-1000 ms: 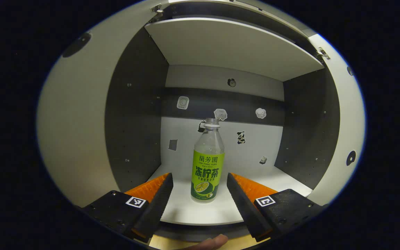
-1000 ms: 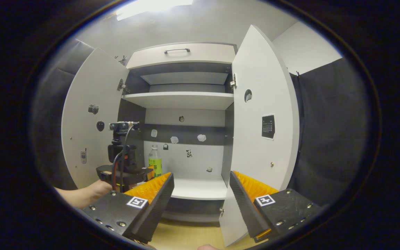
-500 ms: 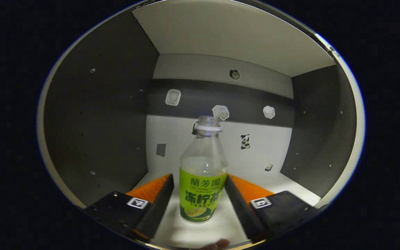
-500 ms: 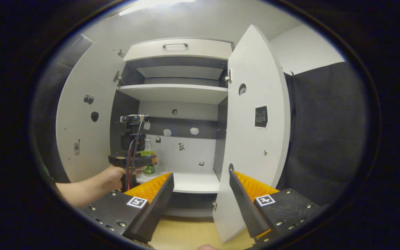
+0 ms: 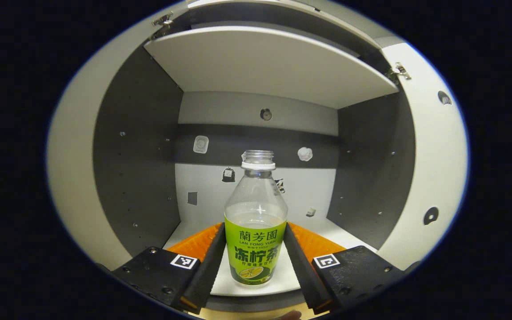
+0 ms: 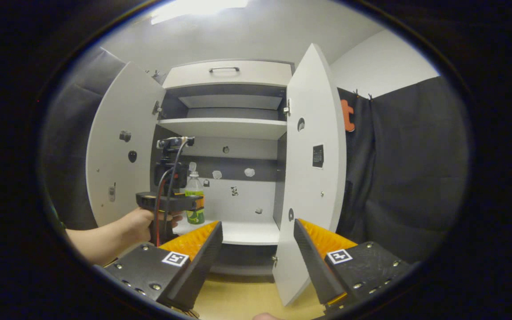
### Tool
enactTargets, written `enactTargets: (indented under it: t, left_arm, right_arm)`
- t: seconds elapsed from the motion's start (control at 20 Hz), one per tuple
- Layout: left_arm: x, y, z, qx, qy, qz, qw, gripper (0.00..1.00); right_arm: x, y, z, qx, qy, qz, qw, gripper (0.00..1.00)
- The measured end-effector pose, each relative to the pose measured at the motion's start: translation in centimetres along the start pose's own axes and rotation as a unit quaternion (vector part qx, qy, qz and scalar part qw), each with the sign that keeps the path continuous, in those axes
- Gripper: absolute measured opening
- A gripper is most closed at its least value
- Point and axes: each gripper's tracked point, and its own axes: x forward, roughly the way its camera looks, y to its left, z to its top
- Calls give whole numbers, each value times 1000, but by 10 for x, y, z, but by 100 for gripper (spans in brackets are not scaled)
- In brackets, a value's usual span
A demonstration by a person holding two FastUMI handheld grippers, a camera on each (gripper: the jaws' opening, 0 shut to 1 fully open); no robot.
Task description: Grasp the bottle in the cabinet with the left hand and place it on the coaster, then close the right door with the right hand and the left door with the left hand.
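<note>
The left tool (image 5: 254, 249) clamps the clear plastic bottle with the green label (image 5: 255, 231) at its label, upright above the cabinet's white lower shelf (image 5: 282, 278), while the right tool (image 6: 258, 242) waits spread wide near the right door (image 6: 309, 178).

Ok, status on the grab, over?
Left gripper shut on the clear plastic bottle with green label, upright above the white cabinet shelf. Right gripper open, idle. Both white doors open; nothing blocking.

The bottle (image 5: 256, 222) carries a green label reading 蘭芳園, "LAN FONG YUEN", and below that 冻柠茶
</note>
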Motion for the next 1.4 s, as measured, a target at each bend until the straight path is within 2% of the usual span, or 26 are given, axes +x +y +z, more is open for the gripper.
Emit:
enactTargets:
  t: [0.3, 0.5, 0.7, 0.9, 1.0, 1.1, 1.3, 1.4]
  left_arm:
    - [-84, -16, 26, -16, -23, -18, 999, 80]
    - [-132, -16, 36, 2, -44, -5, 999, 80]
    - [-178, -11, 27, 7, -56, 12, 998, 80]
    - [-218, -12, -13, 2, -50, 23, 998, 80]
    - [-235, -8, -46, -9, -38, 40, 998, 80]
    - [-252, -13, -81, -24, -31, 41, 998, 80]
    - [-276, -9, -125, -37, -71, 49, 996, 80]
    - [-285, -13, -165, -27, -42, 40, 998, 80]
  right_arm:
    - [-25, -5, 4, 13, -10, 21, 1000, 97]
    - [-36, -10, 8, 22, -13, 32, 999, 97]
    - [-45, -14, 13, 31, -20, 43, 998, 97]
    - [-57, -3, 19, 76, -40, 86, 993, 97]
    - [-60, -3, 16, 82, -40, 92, 992, 97]
    - [-62, -2, 9, 77, -41, 96, 992, 97]
    - [-61, 4, -12, 74, -23, 101, 992, 97]
    - [-60, 8, -23, 71, -11, 102, 992, 97]
